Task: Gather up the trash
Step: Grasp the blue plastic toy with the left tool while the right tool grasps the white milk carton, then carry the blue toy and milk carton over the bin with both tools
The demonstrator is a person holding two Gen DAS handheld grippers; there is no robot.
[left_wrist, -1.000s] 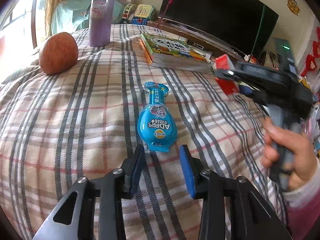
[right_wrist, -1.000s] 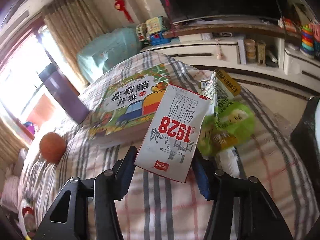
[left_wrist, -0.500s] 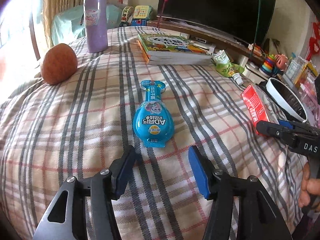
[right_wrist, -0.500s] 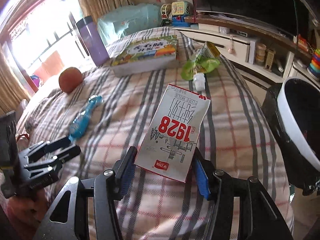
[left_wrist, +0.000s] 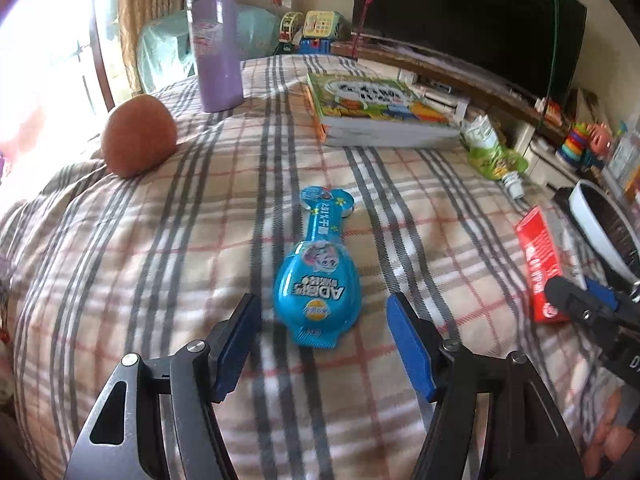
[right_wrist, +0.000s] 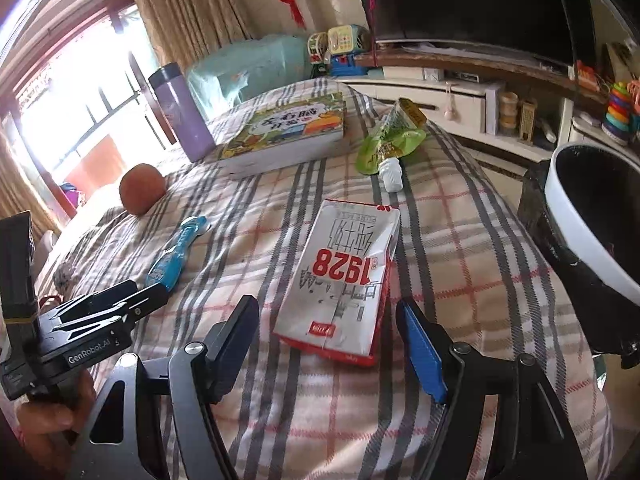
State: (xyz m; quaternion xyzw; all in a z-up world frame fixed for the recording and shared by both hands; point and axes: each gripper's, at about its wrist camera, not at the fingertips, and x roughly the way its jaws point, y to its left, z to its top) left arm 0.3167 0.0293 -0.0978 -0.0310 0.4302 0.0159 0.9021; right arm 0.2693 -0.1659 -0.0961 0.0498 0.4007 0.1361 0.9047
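Plaid blanket point(left_wrist: 168, 264) in beige, grey and red covers the whole work surface. At the centre of the left wrist view lies a blue bowling-pin-shaped plastic snack pack point(left_wrist: 318, 276), its wide end just ahead of the left gripper point(left_wrist: 320, 340), whose blue-padded fingers stand wide apart and hold nothing. In the right wrist view a flattened white-and-red milk carton point(right_wrist: 344, 284) rests on the blanket at lower centre, between the spread fingers of the right gripper point(right_wrist: 328, 344); no pad touches it. A green spouted drink pouch point(right_wrist: 390, 142) lies at upper centre beside a green picture book point(right_wrist: 288, 134). At the right edge of that frame stands a white-rimmed bin with a black liner point(right_wrist: 576, 216), probably where the trash belongs.

Risks, as I judge them: the soft, lumpy blanket may bunch between the pads when either pair closes, so cloth gets pinched along with the thin packaging; the flat carton offers little height to grip and could slide away; the rounded, glossy blue pack could squirt forward out of a closing pinch.

Readable writing: "1928" in red and "PURE MILK" on the carton, both upside down; "AD" on the blue pack; "GenRobot.AI" on the left gripper body at lower left of the right wrist view.
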